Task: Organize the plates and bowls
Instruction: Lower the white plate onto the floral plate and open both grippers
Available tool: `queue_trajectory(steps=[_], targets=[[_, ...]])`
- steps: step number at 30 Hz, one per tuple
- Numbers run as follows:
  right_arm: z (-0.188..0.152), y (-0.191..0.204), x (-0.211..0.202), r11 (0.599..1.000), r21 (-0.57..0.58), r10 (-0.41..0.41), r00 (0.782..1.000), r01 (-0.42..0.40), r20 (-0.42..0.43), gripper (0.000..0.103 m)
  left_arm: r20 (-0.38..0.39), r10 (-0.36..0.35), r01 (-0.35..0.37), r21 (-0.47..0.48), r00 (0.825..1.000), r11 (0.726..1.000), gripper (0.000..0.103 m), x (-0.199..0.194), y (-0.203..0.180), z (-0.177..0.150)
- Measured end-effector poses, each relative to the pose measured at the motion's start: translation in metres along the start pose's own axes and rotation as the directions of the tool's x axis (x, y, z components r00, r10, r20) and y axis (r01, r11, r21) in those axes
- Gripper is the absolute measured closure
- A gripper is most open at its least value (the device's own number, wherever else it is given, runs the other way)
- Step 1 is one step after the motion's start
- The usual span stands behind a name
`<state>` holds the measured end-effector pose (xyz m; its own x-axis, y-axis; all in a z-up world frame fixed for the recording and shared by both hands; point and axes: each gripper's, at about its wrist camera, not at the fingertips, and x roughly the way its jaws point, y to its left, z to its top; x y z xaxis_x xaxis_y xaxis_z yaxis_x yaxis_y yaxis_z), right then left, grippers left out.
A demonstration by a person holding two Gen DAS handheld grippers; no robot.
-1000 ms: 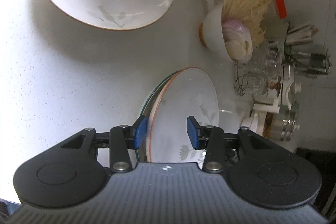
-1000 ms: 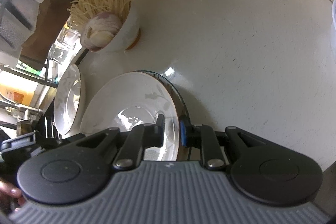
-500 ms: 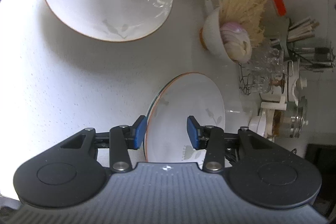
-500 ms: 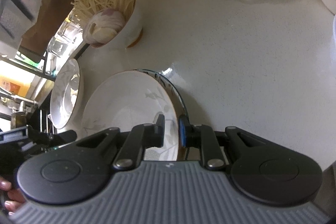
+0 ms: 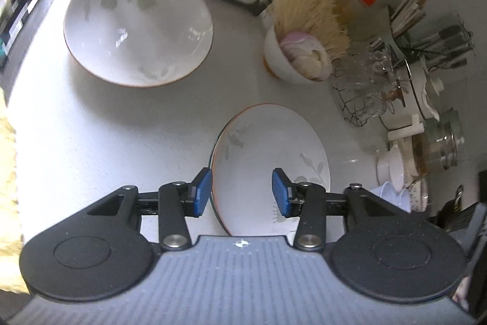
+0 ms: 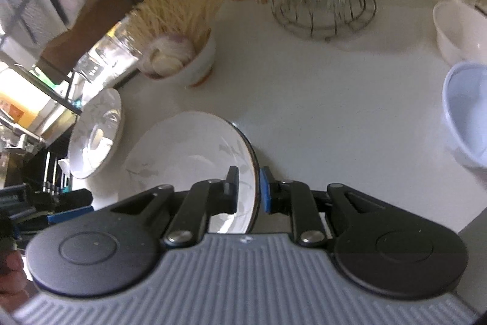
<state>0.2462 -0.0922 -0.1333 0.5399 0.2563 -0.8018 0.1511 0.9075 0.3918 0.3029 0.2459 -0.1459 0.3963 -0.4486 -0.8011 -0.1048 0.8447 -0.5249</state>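
Although both claws met at the same dish, only 1 of them gripped it. The right claw (image 6: 248, 189) was pinching the rim of the leaf-patterned plate (image 6: 188, 154), 1 finger on the inside face and 1 on the outside, with a thin dark-edged rim showing just behind the white one, so a 2nd plate may have been caught in the same pinch. The left claw (image 5: 240, 192) stood spread; its left pad sat just beside the opposite rim of that plate (image 5: 271, 151) and its right pad lay over the plate's face, neither clearly pressing, and whether the left pad touched the edge could not be told.

The plate hung tilted above the white counter (image 6: 334, 111), its face turned toward the left claw and its edge running away from the right claw. The deep bowl (image 5: 137, 29), with the same leaf pattern, sat on the counter up and to the left of the plate in the left view, well apart from it. The left claw was the nearer one to that bowl, while the load sat with the right. Any stacking move would therefore carry the plate leftward, and probably the tilt would need levelling first.
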Motion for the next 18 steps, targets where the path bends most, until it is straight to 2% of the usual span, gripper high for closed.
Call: queue_trajectory(steps=[5,9,14,18], targets=[[0.007,0.009,-0.033,0.998,-0.050,0.050,0.996,-0.046,0.080,0.084,0.074,0.046,-0.053,0.094,0.996,0.994,0.054,-0.023,-0.023,-0.012],[0.008,0.019,-0.056,0.991,-0.102,0.101,0.987,-0.088,0.126,0.084,0.142,0.072,-0.090,0.126,0.987,0.988,0.054,-0.045,-0.033,-0.020],[0.002,0.034,-0.078,0.980,-0.151,0.152,0.976,-0.129,0.157,0.084,0.222,0.123,-0.160,0.158,0.967,0.974,0.054,-0.065,-0.045,-0.025],[-0.004,0.048,-0.092,0.972,-0.183,0.183,0.967,-0.150,0.177,0.084,0.273,0.130,-0.181,0.173,0.953,0.968,0.054,-0.084,-0.051,-0.030]])
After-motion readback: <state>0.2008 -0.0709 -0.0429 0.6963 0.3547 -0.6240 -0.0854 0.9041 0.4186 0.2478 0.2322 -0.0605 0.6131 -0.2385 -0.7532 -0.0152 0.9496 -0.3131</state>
